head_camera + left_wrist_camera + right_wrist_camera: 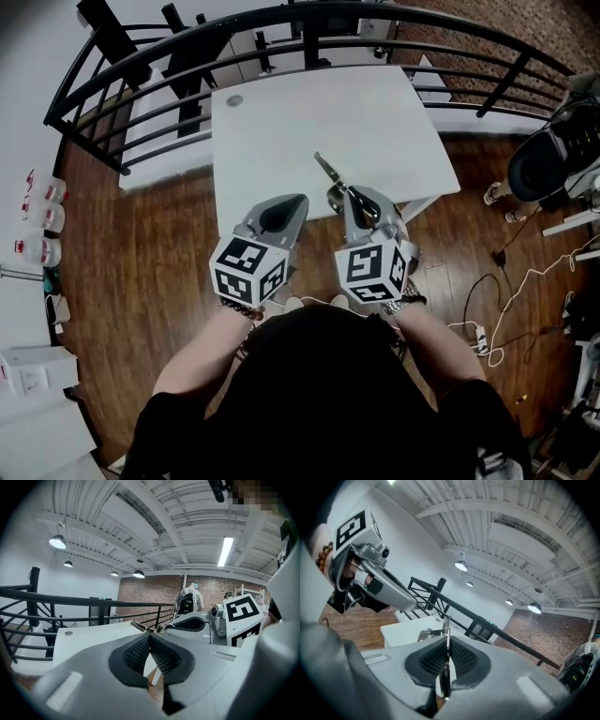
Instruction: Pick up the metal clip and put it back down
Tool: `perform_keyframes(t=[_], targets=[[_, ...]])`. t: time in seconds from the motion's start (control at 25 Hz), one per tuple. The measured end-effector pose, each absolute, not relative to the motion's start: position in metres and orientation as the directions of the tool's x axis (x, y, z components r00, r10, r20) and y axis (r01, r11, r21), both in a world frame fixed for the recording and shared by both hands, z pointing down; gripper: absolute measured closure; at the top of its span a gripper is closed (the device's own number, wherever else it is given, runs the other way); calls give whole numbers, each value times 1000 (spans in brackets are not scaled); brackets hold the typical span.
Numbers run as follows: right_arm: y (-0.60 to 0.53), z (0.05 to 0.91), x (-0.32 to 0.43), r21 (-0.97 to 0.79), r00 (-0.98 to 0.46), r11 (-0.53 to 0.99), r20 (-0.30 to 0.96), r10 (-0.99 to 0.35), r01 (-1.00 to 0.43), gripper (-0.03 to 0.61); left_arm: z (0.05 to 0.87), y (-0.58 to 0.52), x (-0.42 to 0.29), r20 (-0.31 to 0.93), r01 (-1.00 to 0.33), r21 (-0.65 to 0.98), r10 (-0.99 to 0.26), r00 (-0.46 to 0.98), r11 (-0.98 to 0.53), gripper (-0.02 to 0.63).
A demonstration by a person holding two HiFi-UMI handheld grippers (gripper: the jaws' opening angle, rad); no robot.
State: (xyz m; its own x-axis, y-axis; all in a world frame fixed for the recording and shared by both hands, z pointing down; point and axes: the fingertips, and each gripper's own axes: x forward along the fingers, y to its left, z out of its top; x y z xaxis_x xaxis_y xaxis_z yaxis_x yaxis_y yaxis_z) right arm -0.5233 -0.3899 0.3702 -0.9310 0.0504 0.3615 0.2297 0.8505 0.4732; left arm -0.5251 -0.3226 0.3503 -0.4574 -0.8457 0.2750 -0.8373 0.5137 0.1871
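The right gripper [345, 195] is clamped on the metal clip [329, 171], holding it in the air above the desk's [281, 122] near edge. The left gripper [294, 202], just beside it, has its jaws closed on nothing.

In right claw [345, 194], metal clip [328, 170] over near edge of table [281, 122], left claw [298, 201] beside; railing [310, 37] behind.

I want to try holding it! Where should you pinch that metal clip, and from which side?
Probably its flat near end, pads on the two broad faces, coming from the person's side. The metal clip is a thin strip, and the right gripper holds it so, tip pointing out over the table.
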Motion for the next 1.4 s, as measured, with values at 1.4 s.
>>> perform_keyframes(t=[1.4], targets=[[-465,360,-429,431,-922,902,339,-188,-25,583,356,-406,-447,306,-950,196,-936,-175,242,598]])
